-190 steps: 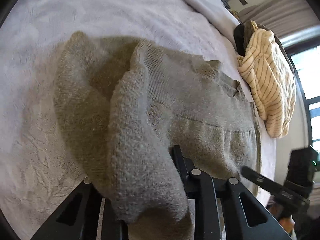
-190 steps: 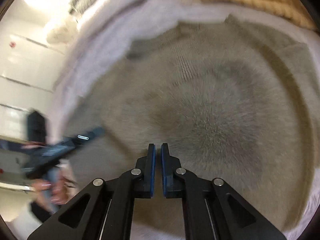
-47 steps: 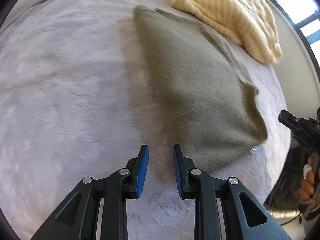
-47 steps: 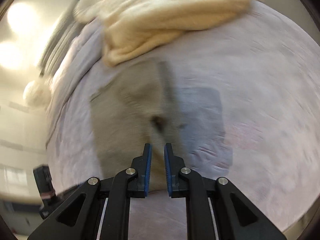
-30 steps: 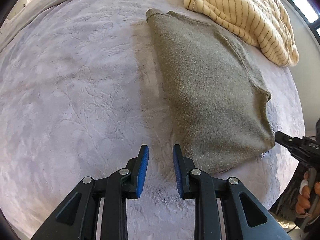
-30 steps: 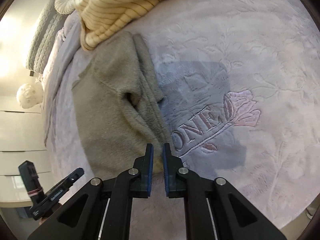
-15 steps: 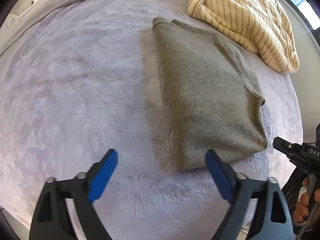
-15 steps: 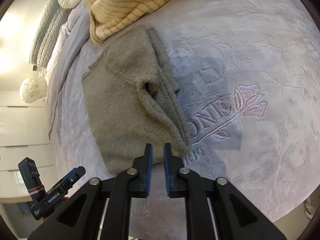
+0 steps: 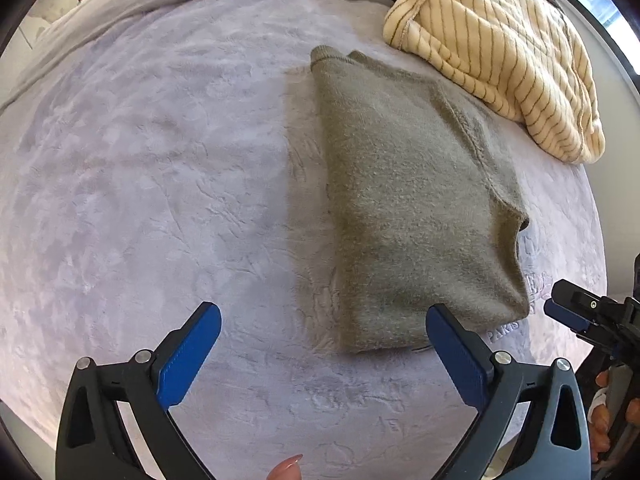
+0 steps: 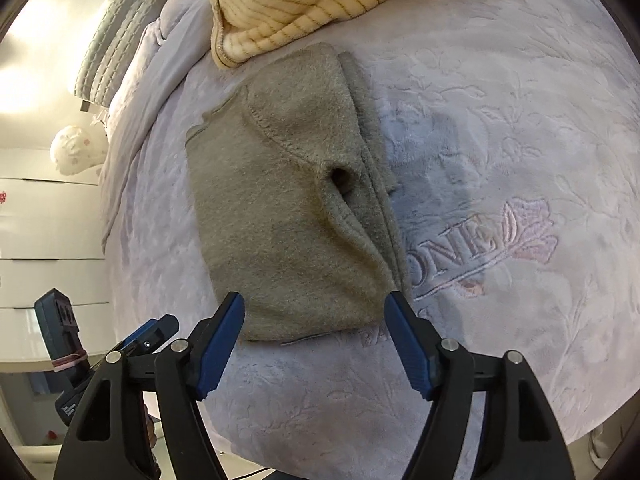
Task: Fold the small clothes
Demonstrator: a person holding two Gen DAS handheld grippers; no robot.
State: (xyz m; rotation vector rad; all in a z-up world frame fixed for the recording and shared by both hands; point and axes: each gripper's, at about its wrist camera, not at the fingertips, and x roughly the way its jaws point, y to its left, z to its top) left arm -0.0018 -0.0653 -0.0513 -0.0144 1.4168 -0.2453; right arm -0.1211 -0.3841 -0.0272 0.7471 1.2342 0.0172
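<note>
Lying flat: folded olive sweater [image 9: 416, 200], a neat rectangle on the blanket [image 9: 160, 160], untouched by either tool.
Sweater edges: fold line toward left side in left-wrist view; stacked layers and a small open gap show on its right edge in right-wrist view [image 10: 340, 178].
L gripper [image 9: 322, 344]: released, jaws spread wide, nothing between them; hovers just short of sweater's near edge, right finger [image 9: 456, 356] overlapping the near right corner in view.
R gripper [image 10: 316, 330]: released, jaws wide apart, empty; near edge of sweater sits between the two blue pads in view, contact w/ cloth cannot be told.
Striped top [image 9: 500, 44]: cream w/ thin tan stripes, bunched at far side, its hem touching sweater's far corner.
Blanket: pale lilac plush, embossed floral pattern; embroidered lettering and pink rose [image 10: 528, 228] just right of sweater.
Other: R gripper tip seen at right rim of left-wrist view [image 9: 576, 312]; pillow [image 10: 116, 40] at far left, right-wrist view.
</note>
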